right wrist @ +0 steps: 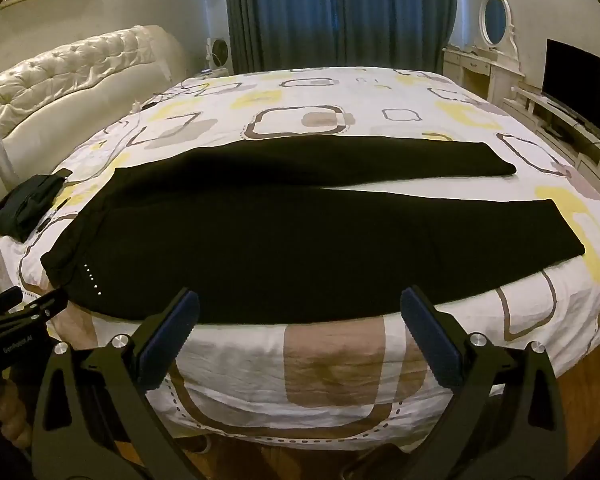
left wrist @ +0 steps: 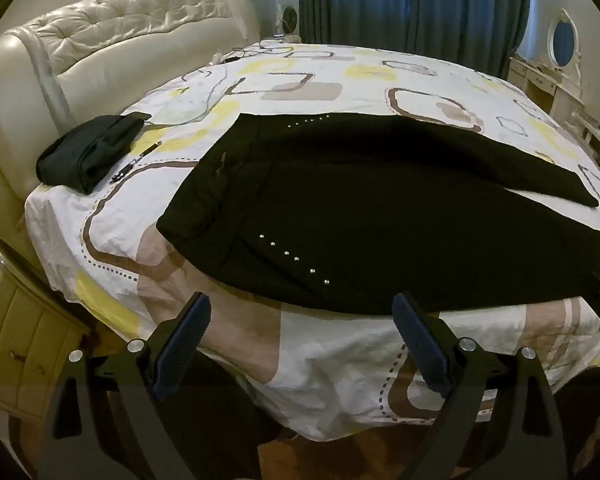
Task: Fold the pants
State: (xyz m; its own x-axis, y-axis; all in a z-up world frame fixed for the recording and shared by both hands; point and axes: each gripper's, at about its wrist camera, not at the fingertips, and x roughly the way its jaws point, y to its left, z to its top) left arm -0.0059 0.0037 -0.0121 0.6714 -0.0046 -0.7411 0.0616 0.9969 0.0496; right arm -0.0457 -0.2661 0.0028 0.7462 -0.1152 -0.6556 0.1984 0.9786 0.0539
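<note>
Black pants (left wrist: 360, 208) lie spread flat across the bed, waistband to the left, both legs stretching right; small silver studs mark the pockets. They also show in the right wrist view (right wrist: 300, 232), legs apart at the right ends. My left gripper (left wrist: 300, 312) is open and empty, just short of the pants' near edge by the hip. My right gripper (right wrist: 300, 308) is open and empty, at the near edge of the near leg. The left gripper also shows at the left edge of the right wrist view (right wrist: 24, 312).
The bed (right wrist: 332, 368) has a white sheet with yellow and brown squares. A folded dark garment (left wrist: 88, 152) and a pen-like object (left wrist: 136, 162) lie near the cream headboard (left wrist: 112, 36). A dresser with mirror (right wrist: 488, 52) and a TV (right wrist: 580, 80) stand at right.
</note>
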